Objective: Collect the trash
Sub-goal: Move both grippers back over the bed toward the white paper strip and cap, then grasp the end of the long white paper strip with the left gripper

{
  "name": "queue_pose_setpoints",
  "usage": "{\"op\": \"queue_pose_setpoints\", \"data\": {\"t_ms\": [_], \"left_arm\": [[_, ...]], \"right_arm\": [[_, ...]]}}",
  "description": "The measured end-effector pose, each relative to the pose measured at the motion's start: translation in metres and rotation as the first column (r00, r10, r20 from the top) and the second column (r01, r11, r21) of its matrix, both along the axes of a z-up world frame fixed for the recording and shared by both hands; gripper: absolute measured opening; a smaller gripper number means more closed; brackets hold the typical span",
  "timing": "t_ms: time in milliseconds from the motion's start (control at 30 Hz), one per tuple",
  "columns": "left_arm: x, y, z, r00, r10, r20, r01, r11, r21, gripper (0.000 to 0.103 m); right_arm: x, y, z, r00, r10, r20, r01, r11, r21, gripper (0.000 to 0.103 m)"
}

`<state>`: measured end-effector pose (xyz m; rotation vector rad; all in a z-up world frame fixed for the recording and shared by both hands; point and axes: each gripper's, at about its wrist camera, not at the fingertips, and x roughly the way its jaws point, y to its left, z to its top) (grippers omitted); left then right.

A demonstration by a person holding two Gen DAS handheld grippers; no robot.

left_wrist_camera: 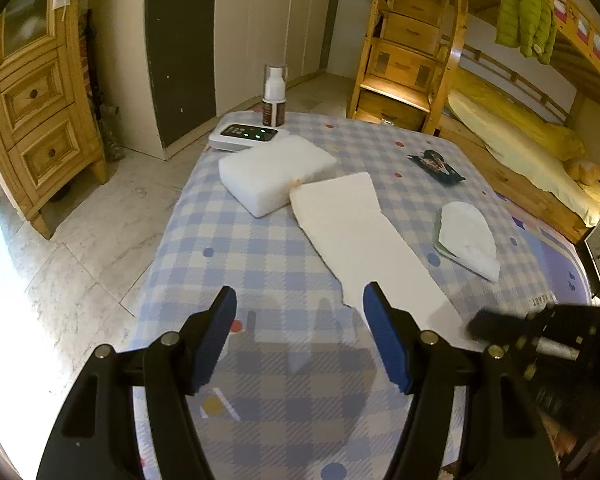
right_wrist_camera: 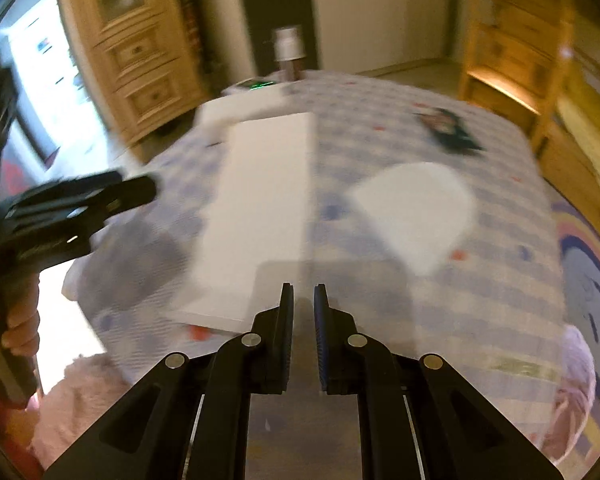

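- On the checked worktop [left_wrist_camera: 260, 248], left to right: foam block [left_wrist_camera: 276, 172], long white strip [left_wrist_camera: 364, 240], crumpled white paper [left_wrist_camera: 468, 240], dark wrapper [left_wrist_camera: 436, 162] farther back.
- Left tool [left_wrist_camera: 300, 308]: jaws wide apart, empty, right pad at the strip's near end.
- Right tool [right_wrist_camera: 304, 300]: nearly closed, nothing between the pads.
- Best reopened before descending on the paper, then pinched low at an edge.
- Left view: sharp, wrapper readable; right view: blurred, probably a hand [right_wrist_camera: 16, 320] on the other tool.

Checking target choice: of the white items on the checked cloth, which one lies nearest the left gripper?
The long white strip: its torn end lies by the left gripper; the foam block and folded tissue lie farther off.
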<state>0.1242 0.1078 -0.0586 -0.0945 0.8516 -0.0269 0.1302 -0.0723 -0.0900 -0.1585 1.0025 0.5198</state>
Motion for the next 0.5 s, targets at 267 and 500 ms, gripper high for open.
{"op": "queue_pose_setpoints", "data": {"t_ms": [267, 500], "left_arm": [[-0.017, 0.000, 0.003, 1.000, 0.003, -0.004, -0.003, 1.000, -0.012, 0.085], [-0.026, -0.047, -0.006, 0.991, -0.128, -0.034, 0.127, 0.992, -0.011, 0.086]], "right_arm": [[-0.021, 0.012, 0.018, 0.999, 0.043, 0.033, -0.044, 0.999, 0.021, 0.012], [-0.032, -0.045, 0.038, 0.985, -0.144, 0.094, 0.140, 0.989, 0.054, 0.012]]}}
